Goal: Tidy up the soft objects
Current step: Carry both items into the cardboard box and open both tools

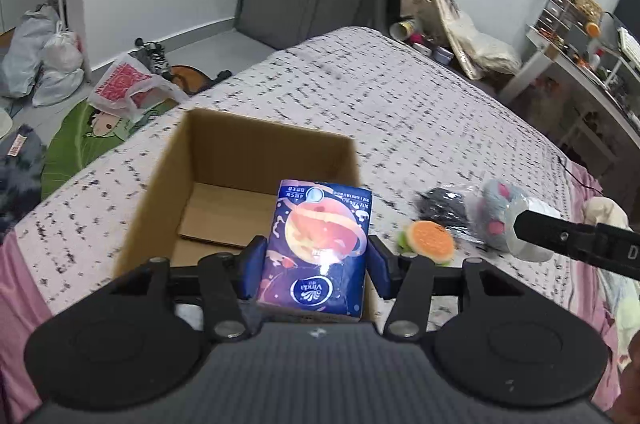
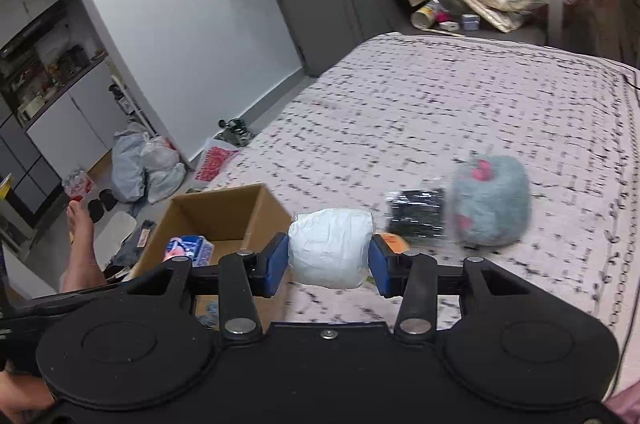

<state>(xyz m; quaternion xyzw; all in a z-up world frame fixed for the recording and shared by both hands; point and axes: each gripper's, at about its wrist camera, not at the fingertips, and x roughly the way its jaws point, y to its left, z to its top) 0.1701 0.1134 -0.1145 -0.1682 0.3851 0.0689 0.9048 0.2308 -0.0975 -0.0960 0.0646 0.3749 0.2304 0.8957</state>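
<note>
**Both tools loaded over the bed**

A bedroom with pale walls and a grey floor holds a bed (image 1: 400, 104) under a pinkish-white cover flecked with dark dashes. Plastic bags (image 1: 36, 60) sit on the floor by the wall, and a cluttered desk (image 1: 580, 64) stands at the far right.

An open cardboard box (image 1: 224, 160) rests on the bed's near corner, its inside bare but for a loose flap of card on the bottom.

The left tool (image 1: 316, 260) is clamped on a blue tissue pack (image 1: 320, 240) printed with an orange planet; the brand "Vinda" reads upside down at its near end. The pack's long axis runs away from the camera, and it hangs over the box's near edge.

The right tool (image 2: 330, 260) is clamped on a white wrapped bundle (image 2: 330, 248), held above the bed beside the box, its long axis across the jaws.

On the cover lie a grey-blue plush toy (image 2: 492, 204) with pink spots, a black packet (image 2: 416, 216) touching it, and a small burger-shaped toy (image 1: 430, 238).
</note>
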